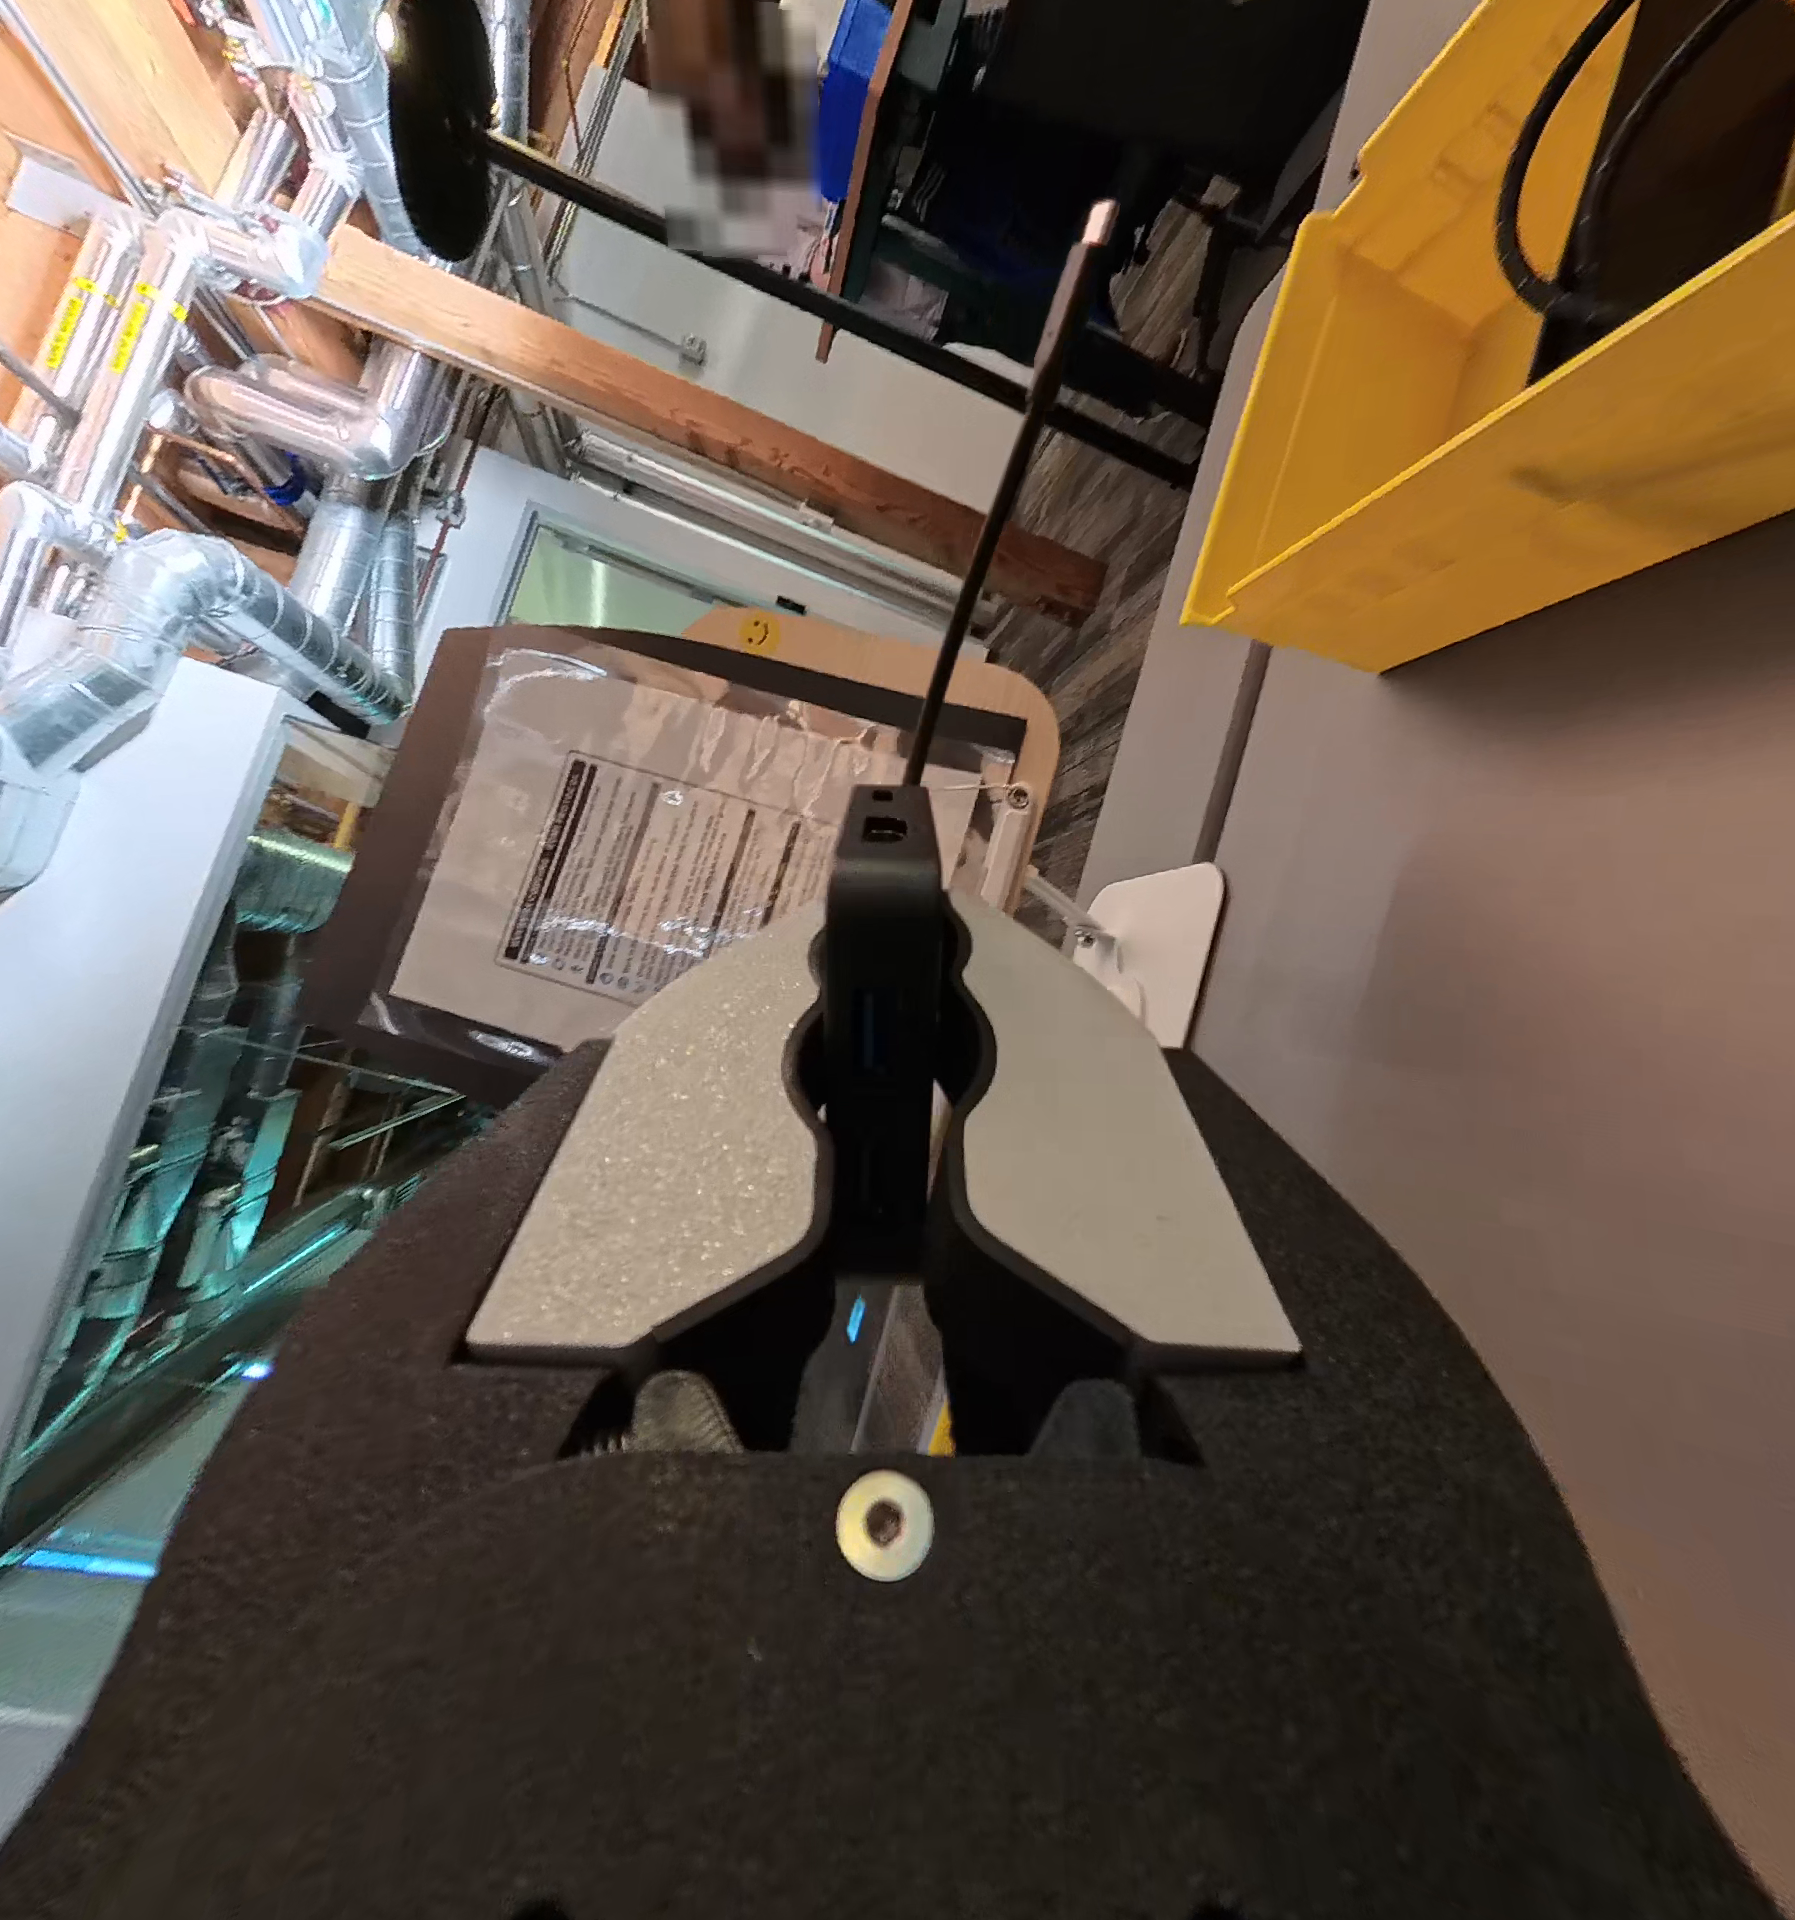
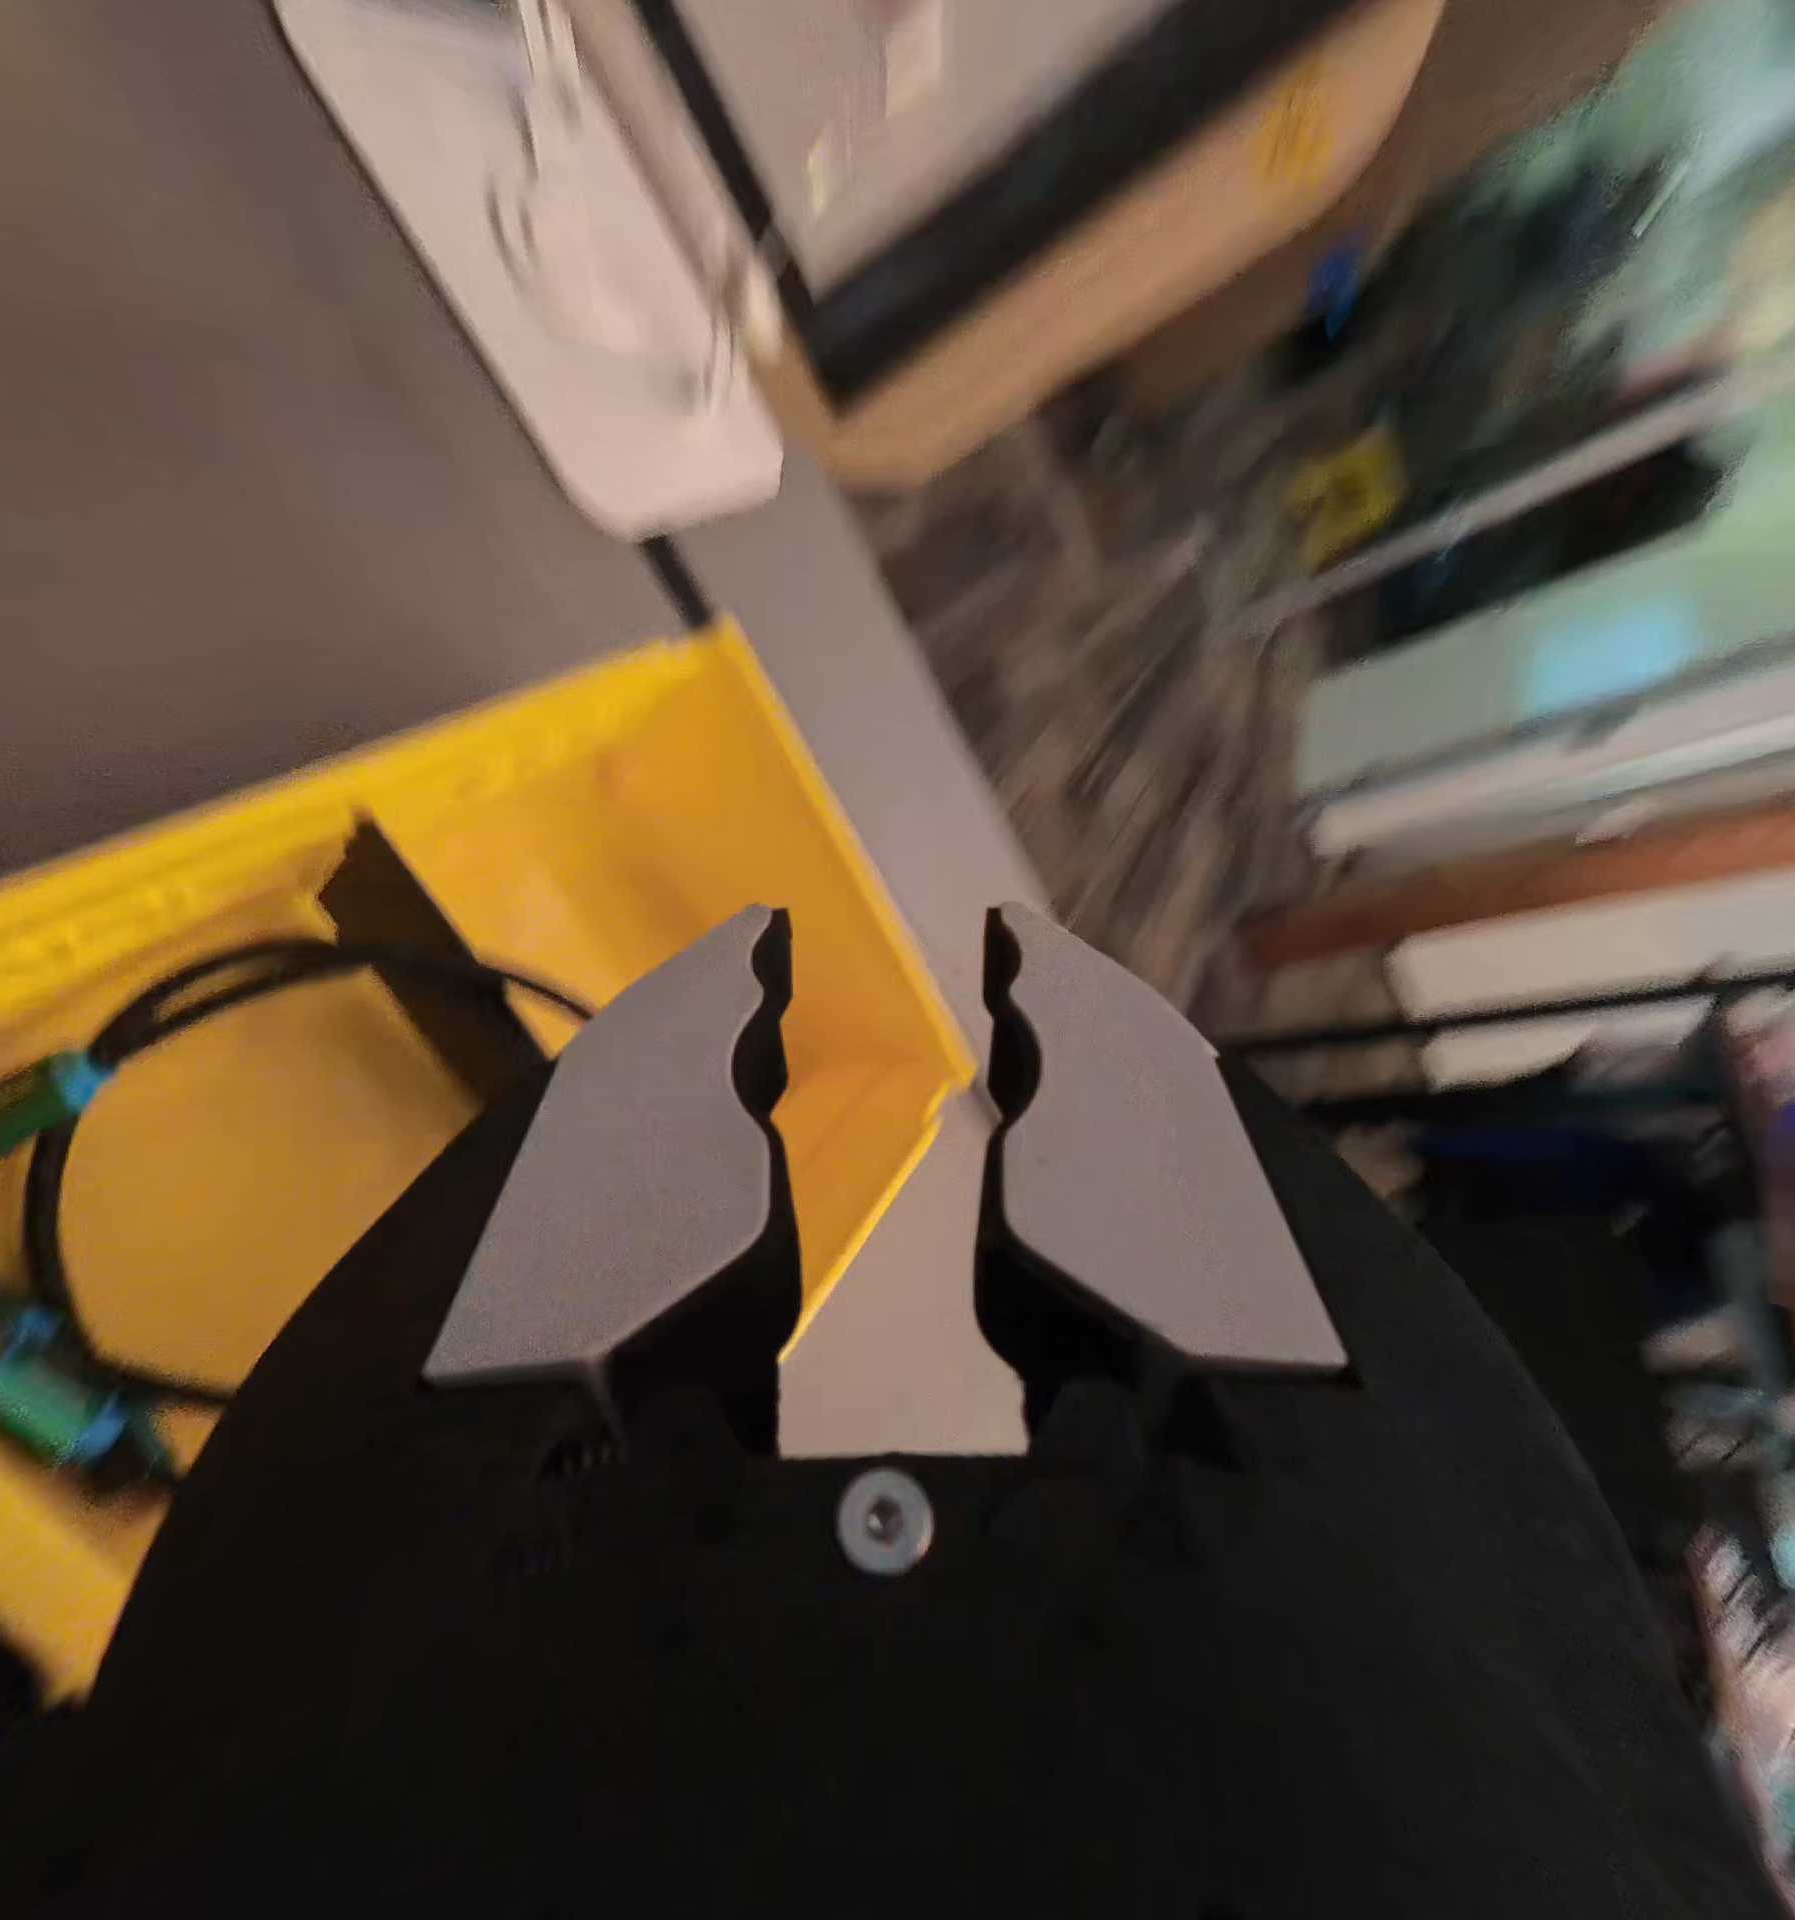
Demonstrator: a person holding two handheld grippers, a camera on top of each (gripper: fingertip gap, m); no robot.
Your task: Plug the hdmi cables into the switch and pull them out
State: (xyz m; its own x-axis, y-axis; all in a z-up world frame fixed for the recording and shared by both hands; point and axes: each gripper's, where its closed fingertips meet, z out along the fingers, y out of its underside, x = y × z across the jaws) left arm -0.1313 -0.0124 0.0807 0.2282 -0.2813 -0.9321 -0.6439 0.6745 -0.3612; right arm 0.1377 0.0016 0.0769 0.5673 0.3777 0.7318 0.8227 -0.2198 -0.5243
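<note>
Two grippers are seen, and only one is full. The left gripper (image 1: 882, 925) is pinched on the switch (image 1: 877, 997), a thin black box held on its edge. Its long side runs straight away from the gripper, and a small port at its far end faces forward. A thin black lead (image 1: 997, 520) sticks out from that far end and goes up and away, with a small metal plug at its tip.

The right gripper (image 2: 885, 920) is spread apart, and nothing is held between its fingers. Down to its left, a yellow bin (image 2: 664, 810) is seen on the grey table (image 2: 197, 416). Black cables (image 2: 72, 1164) with green and blue ends are coiled inside the bin. This view is blurred, so the plugs cannot be told well.

A cable is likely to be picked next. The bin is nearer to the empty right gripper, so that job is best done by it.
</note>
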